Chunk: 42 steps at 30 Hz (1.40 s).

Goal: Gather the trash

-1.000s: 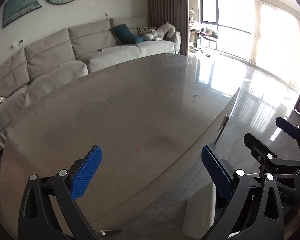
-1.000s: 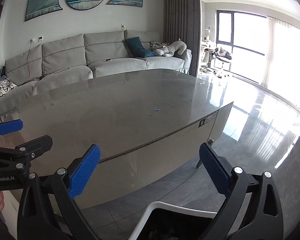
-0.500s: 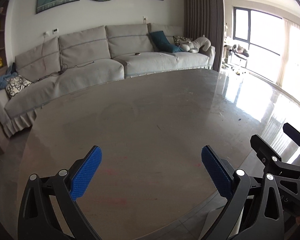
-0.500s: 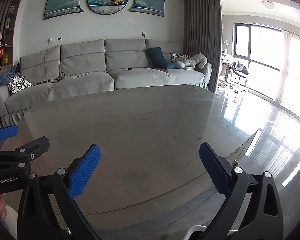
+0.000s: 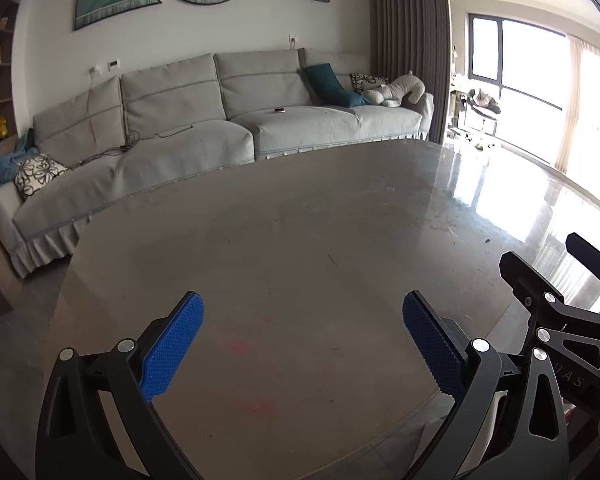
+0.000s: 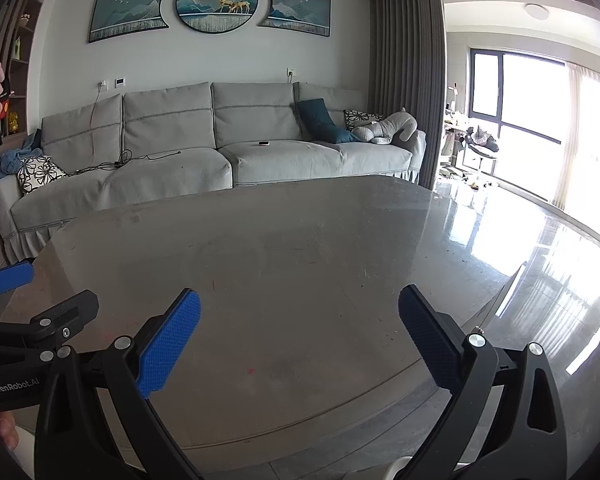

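Left gripper point(image 5: 302, 344) and right gripper point(image 6: 300, 338) are hovering over the bench point(image 5: 300, 248), jaws apart and empty, probably readying a pick; only a dark speck point(image 5: 487, 240) at 2 o'clock is resembling trash.

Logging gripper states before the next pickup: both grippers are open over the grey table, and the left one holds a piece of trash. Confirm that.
Not quite. The left gripper is open but holds nothing; the left wrist view shows only bare grey table between its blue pads. The right gripper is likewise open over the table.
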Each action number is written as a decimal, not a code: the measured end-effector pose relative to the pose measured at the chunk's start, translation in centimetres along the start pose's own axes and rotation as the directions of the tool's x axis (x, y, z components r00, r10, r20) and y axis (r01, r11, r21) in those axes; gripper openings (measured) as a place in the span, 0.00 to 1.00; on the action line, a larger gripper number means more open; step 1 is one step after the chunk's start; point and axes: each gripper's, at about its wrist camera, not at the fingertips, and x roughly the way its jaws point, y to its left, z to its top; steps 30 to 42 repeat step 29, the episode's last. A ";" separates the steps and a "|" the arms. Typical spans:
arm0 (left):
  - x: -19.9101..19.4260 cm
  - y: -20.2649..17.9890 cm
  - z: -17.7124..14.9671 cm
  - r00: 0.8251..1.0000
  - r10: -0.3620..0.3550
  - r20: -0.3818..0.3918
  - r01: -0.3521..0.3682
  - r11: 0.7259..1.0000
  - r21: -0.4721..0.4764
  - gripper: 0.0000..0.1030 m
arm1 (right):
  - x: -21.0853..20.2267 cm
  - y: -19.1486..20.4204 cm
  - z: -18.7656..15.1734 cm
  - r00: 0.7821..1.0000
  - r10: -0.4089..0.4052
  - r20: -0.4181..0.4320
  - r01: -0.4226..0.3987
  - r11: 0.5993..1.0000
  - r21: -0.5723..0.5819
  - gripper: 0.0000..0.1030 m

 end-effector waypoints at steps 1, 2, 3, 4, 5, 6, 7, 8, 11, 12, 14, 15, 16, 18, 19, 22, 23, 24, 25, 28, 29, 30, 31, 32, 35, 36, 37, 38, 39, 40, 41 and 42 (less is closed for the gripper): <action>0.0 0.0 -0.1 1.000 0.001 -0.002 -0.001 1.000 0.003 0.95 | 0.0 0.2 0.0 1.000 0.000 0.000 0.000 1.000 0.001 0.96; -0.1 -0.2 -0.1 1.000 -0.001 -0.002 0.001 1.000 0.008 0.95 | 0.0 0.2 0.0 1.000 -0.002 0.001 0.002 1.000 0.002 0.96; -0.2 -0.3 -0.1 1.000 -0.001 0.000 0.001 1.000 0.011 0.95 | -0.1 0.2 0.1 1.000 -0.005 0.004 0.005 1.000 0.001 0.96; -0.3 -0.4 -0.2 1.000 -0.001 0.003 0.001 1.000 0.014 0.95 | 0.0 0.3 0.1 1.000 -0.007 0.006 0.007 1.000 -0.001 0.96; -0.3 -0.4 -0.1 1.000 -0.005 0.004 0.005 1.000 0.017 0.95 | 0.0 0.5 -0.1 1.000 -0.007 0.007 0.007 1.000 -0.001 0.96; -0.4 -0.5 -0.2 1.000 -0.006 0.005 0.006 1.000 0.018 0.95 | 0.0 0.5 0.0 1.000 -0.008 0.008 0.008 1.000 0.000 0.96; -0.4 -0.6 -0.2 1.000 -0.003 0.007 0.003 1.000 0.017 0.95 | 0.0 0.6 0.0 1.000 -0.010 0.009 0.010 1.000 0.001 0.96; -0.5 -0.6 -0.2 1.000 -0.004 0.009 0.004 1.000 0.017 0.95 | 0.0 0.7 0.1 1.000 -0.010 0.011 0.010 1.000 0.001 0.96; -0.6 -0.6 0.0 1.000 -0.005 0.011 0.005 1.000 0.015 0.95 | -0.2 0.6 0.0 1.000 -0.010 0.016 0.010 1.000 0.003 0.96; -0.6 -0.6 0.0 1.000 -0.005 0.011 0.004 1.000 0.015 0.95 | -0.2 0.5 0.2 1.000 -0.010 0.017 0.010 1.000 0.002 0.96; -0.7 -0.6 0.1 1.000 -0.004 0.015 0.003 1.000 0.016 0.95 | -0.3 0.5 0.2 1.000 -0.007 0.020 0.007 1.000 0.002 0.96; -0.8 -0.6 0.2 1.000 -0.004 0.016 0.003 1.000 0.017 0.95 | -0.2 0.5 0.2 1.000 -0.007 0.021 0.007 1.000 0.002 0.96; -0.7 -0.5 0.3 1.000 -0.004 0.016 0.004 1.000 0.017 0.95 | -0.3 0.4 0.2 1.000 -0.007 0.022 0.007 1.000 0.002 0.96; -0.7 -0.5 0.3 1.000 -0.004 0.016 0.004 1.000 0.017 0.95 | -0.3 0.5 0.2 1.000 -0.007 0.023 0.007 1.000 0.002 0.96; -0.7 -0.4 0.3 1.000 -0.004 0.016 0.004 1.000 0.017 0.95 | -0.3 0.5 0.2 1.000 -0.008 0.025 0.008 1.000 0.001 0.96; -0.7 -0.5 0.4 1.000 -0.013 0.015 0.013 1.000 0.022 0.95 | -0.3 0.2 0.1 1.000 -0.009 0.027 0.009 1.000 0.004 0.96; -0.7 -0.5 0.4 1.000 -0.022 0.013 0.021 0.999 0.024 0.95 | -0.4 0.2 0.0 1.000 -0.009 0.028 0.009 1.000 0.006 0.96; -0.8 -0.5 0.4 1.000 -0.029 0.012 0.029 0.999 0.024 0.95 | -0.4 0.2 0.0 1.000 -0.009 0.029 0.009 1.000 0.008 0.96; -0.9 -0.5 0.4 0.999 -0.033 0.014 0.033 0.999 0.023 0.95 | -0.3 0.2 0.0 1.000 -0.009 0.029 0.008 1.000 0.009 0.96; -1.0 -0.6 0.4 1.000 -0.022 0.022 0.021 0.999 0.031 0.95 | -0.3 0.3 0.0 0.999 -0.014 0.031 0.014 1.000 0.007 0.96; -1.0 -0.6 0.4 1.000 -0.023 0.022 0.022 0.999 0.031 0.95 | -0.3 0.4 0.1 0.999 -0.015 0.031 0.014 1.000 0.007 0.96; -1.0 -0.6 0.4 1.000 -0.023 0.022 0.022 0.999 0.031 0.95 | -0.3 0.4 0.1 0.999 -0.015 0.031 0.014 1.000 0.007 0.96; -1.0 -0.6 0.4 1.000 -0.023 0.022 0.022 0.999 0.031 0.95 | -0.3 0.4 0.1 0.999 -0.015 0.031 0.014 1.000 0.007 0.96; -1.0 -0.6 0.4 1.000 -0.023 0.022 0.022 0.999 0.031 0.95 | -0.3 0.4 0.1 0.999 -0.015 0.031 0.014 1.000 0.007 0.96; -1.0 -0.6 0.4 1.000 -0.023 0.022 0.022 0.999 0.031 0.95 | -0.3 0.4 0.1 0.999 -0.015 0.031 0.014 1.000 0.007 0.96; -1.0 -0.6 0.4 1.000 -0.023 0.022 0.022 0.999 0.031 0.95 | -0.3 0.4 0.1 0.999 -0.015 0.031 0.014 1.000 0.007 0.96; -1.0 -0.6 0.4 1.000 -0.023 0.022 0.022 0.999 0.031 0.95 | -0.3 0.4 0.1 0.999 -0.015 0.031 0.014 1.000 0.007 0.96; -1.0 -0.6 0.4 1.000 -0.023 0.022 0.022 0.999 0.031 0.95 | -0.3 0.4 0.1 0.999 -0.015 0.031 0.014 1.000 0.007 0.96; -1.0 -0.6 0.4 1.000 -0.023 0.022 0.022 0.999 0.031 0.95 | -0.3 0.4 0.1 0.999 -0.015 0.031 0.014 1.000 0.007 0.96; -1.0 -0.6 0.4 1.000 -0.023 0.022 0.022 0.999 0.031 0.95 | -0.3 0.4 0.1 0.999 -0.015 0.031 0.014 1.000 0.007 0.96; -1.0 -0.6 0.4 1.000 -0.023 0.022 0.022 0.999 0.031 0.95 | -0.3 0.4 0.1 0.999 -0.015 0.031 0.014 1.000 0.007 0.96; -1.0 -0.6 0.4 1.000 -0.023 0.022 0.022 0.999 0.031 0.95 | -0.3 0.4 0.1 0.999 -0.015 0.031 0.014 1.000 0.007 0.96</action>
